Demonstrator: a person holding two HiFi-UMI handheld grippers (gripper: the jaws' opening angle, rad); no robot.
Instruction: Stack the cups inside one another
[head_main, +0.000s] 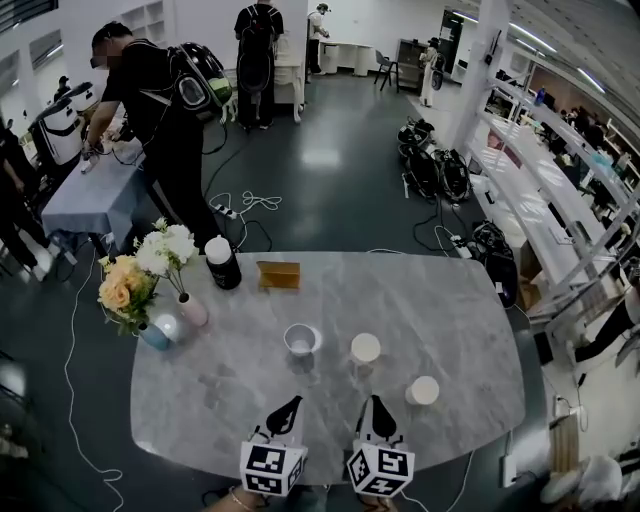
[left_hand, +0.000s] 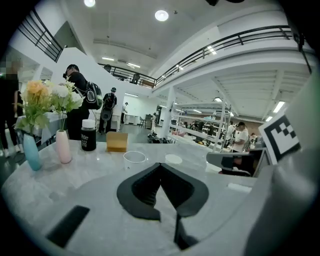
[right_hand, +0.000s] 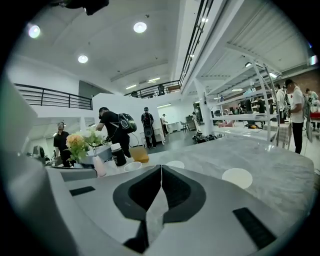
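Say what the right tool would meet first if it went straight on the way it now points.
Most likely the middle white cup, which stands just ahead of the shut right tool. The tool tilts slightly down, so the table might come first; depth is unclear.

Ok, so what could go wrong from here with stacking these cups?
Both the left gripper and right gripper are shut; reaching in like that would likely knock a cup over rather than grasp it. The left cup looks thin, so a hard squeeze might crumple it. The vase stands off to its left, so a wide swing could topple it.
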